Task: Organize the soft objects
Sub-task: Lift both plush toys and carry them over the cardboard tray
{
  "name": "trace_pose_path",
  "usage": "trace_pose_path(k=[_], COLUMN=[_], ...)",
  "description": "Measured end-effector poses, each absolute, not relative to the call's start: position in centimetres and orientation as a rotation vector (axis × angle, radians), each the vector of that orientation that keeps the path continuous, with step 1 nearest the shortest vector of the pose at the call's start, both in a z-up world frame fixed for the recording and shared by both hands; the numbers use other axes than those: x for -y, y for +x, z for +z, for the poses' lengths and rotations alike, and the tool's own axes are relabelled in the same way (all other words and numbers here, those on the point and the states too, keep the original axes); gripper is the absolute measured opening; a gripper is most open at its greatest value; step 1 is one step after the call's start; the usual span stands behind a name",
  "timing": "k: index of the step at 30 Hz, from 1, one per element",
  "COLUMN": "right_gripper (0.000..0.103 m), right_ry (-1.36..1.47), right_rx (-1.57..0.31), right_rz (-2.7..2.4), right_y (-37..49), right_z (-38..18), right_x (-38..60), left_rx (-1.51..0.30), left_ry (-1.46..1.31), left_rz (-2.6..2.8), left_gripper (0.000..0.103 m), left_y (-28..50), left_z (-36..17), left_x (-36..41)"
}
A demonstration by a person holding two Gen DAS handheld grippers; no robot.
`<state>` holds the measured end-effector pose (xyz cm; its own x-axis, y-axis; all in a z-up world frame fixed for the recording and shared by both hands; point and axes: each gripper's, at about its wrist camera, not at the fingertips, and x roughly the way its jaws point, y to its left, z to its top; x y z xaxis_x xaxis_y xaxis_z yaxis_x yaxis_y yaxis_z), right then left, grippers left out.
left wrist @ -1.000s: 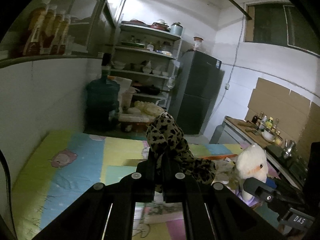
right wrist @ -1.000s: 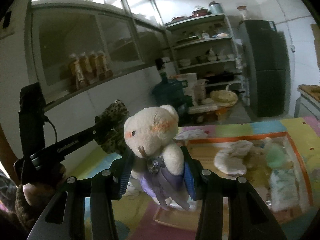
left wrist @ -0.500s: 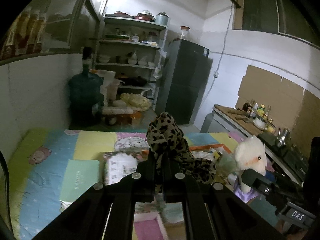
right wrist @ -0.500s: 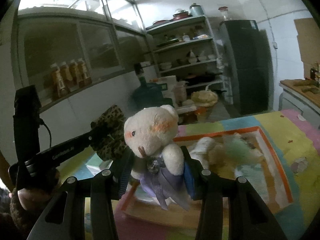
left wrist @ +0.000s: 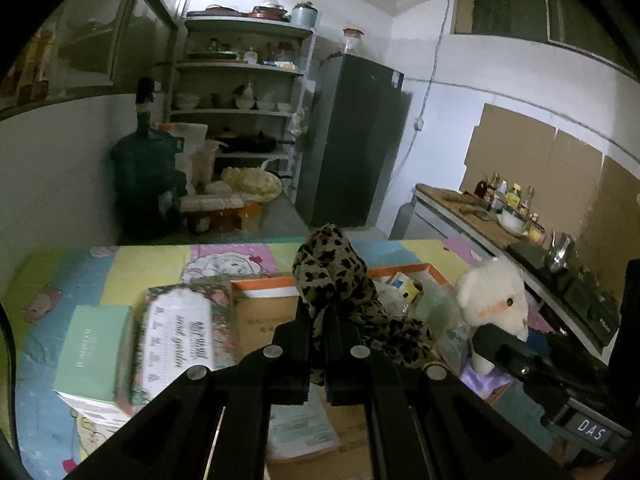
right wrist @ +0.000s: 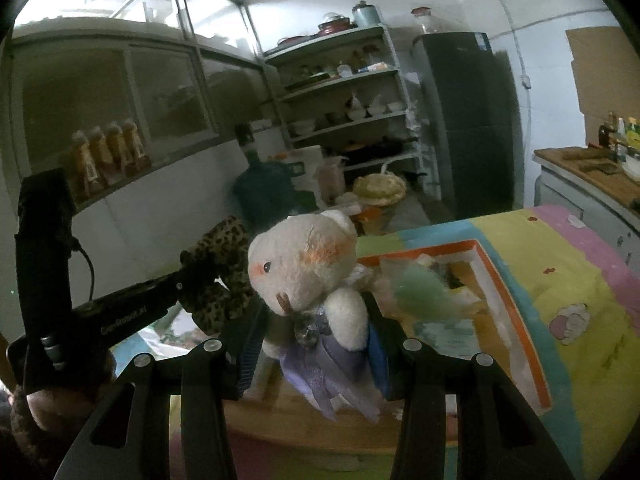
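My left gripper [left wrist: 320,328] is shut on a leopard-print soft toy [left wrist: 336,280], held upright above the table; it also shows in the right wrist view [right wrist: 220,272]. My right gripper [right wrist: 316,336] is shut on a white teddy bear in a purple dress [right wrist: 308,272], also seen at the right of the left wrist view [left wrist: 494,296]. Below them lies an orange-rimmed cardboard box [right wrist: 508,292] holding a green soft thing [right wrist: 420,292] and other small items.
The table wears a colourful cartoon cloth [left wrist: 132,264]. A green box [left wrist: 92,344] and a floral box with a white label [left wrist: 180,336] lie to the left of the cardboard box. A shelf unit [left wrist: 240,92], fridge [left wrist: 352,140] and water jug [left wrist: 140,168] stand behind.
Both grippers have swung to the right with their toys still held. The cardboard box and the boxes beside it have come more fully into view below.
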<state>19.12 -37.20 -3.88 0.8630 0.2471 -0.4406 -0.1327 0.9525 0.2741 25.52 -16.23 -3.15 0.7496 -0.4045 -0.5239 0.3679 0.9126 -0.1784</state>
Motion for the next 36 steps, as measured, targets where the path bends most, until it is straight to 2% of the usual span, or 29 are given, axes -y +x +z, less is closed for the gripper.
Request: trace_pose_path(k=[36], right_gripper=[0.047], right_ry=[0.200], right_rx=[-0.621], right_rz=[0.163], right_y=[25.0], right_z=[-7.5], right_x=[37.8], left_rx=[-0.725], left_ry=[0.019], left_rz=[-0.440], left_gripper=[0.005], left_y=[29.4], left_z=[-8.0], left_x=[21.3])
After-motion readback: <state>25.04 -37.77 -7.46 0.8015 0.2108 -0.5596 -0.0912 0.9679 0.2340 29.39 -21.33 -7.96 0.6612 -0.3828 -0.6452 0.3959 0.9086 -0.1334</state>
